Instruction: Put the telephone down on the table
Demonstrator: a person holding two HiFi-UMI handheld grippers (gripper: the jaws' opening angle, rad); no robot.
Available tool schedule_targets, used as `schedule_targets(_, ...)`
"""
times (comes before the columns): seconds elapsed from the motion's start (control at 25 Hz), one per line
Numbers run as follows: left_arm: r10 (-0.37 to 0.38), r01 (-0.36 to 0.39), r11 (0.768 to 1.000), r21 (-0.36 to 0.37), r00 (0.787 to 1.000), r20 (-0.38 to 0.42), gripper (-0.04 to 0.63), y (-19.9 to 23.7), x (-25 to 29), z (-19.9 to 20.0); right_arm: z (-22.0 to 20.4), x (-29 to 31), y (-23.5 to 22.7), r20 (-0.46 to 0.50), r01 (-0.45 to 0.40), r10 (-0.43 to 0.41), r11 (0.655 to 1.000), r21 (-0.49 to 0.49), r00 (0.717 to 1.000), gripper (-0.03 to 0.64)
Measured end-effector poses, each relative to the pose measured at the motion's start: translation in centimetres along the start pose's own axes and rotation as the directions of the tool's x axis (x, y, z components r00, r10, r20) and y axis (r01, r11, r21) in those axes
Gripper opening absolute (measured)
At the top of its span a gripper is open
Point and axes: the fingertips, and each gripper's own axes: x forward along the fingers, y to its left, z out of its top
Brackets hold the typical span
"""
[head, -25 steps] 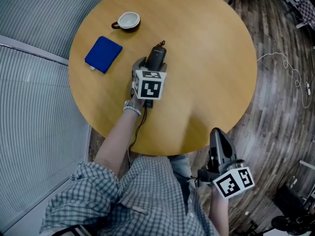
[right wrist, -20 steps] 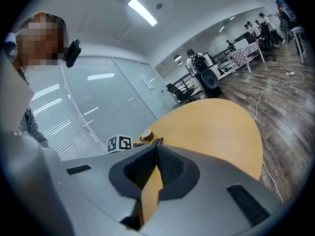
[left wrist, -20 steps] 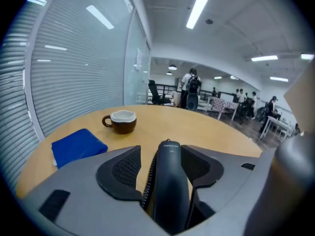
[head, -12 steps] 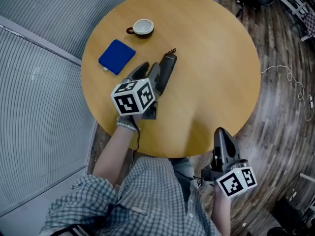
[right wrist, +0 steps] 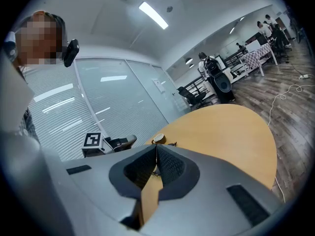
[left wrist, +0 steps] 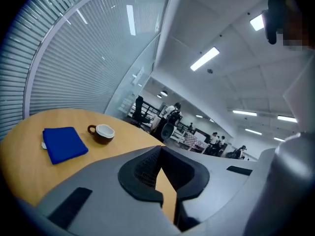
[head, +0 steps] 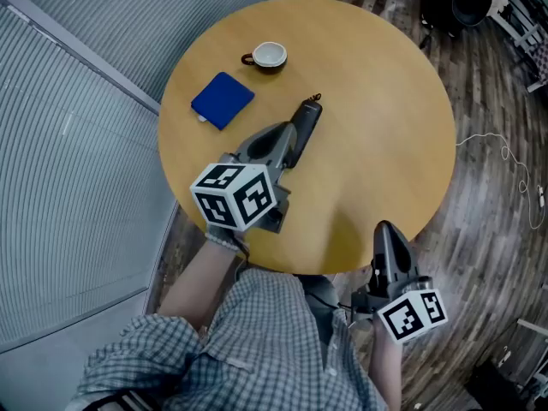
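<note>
The black telephone handset (head: 306,120) lies flat on the round wooden table (head: 377,101), its cord end pointing to the far side. My left gripper (head: 288,134) hovers just left of the handset, jaws shut with nothing between them (left wrist: 160,149); the handset does not show in the left gripper view. My right gripper (head: 383,231) hangs off the table's near right edge. Its jaws are also shut and empty (right wrist: 156,149).
A brown cup (head: 269,56) with a white inside stands at the far left of the table, also visible from the left gripper (left wrist: 101,132). A folded blue cloth (head: 223,100) lies near it (left wrist: 63,144). A white cable (head: 501,148) trails on the wooden floor at right.
The left gripper let go of the telephone, drew back to the left towards me and closed its jaws. The handset stays on the table. The right gripper has hardly moved.
</note>
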Motion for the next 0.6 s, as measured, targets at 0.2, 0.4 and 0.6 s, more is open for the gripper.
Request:
schedule_targets(0.2, -0.061, 0.063, 0.994, -0.087, 0.998, 0.022, 0.006, -1.6, -2.1, 0.5, 0.5, 0.0, 0.9, 0.016, -0.021, 0.022, 1.000, -0.022, 1.000, 0.011)
schedule_targets(0.4, -0.076, 0.078, 0.991, -0.109, 0.997, 0.021, 0.006, -2.2, -4.7, 0.3, 0.5, 0.0, 2.1, 0.019, -0.049, 0.050, 0.998, -0.049, 0.999, 0.011)
schedule_targets(0.6, -0.081, 0.082, 0.992, -0.097, 0.997, 0.020, 0.006, -2.7, -6.7, 0.3, 0.5, 0.3, 3.1, 0.013, -0.076, 0.077, 0.993, -0.085, 0.997, 0.011)
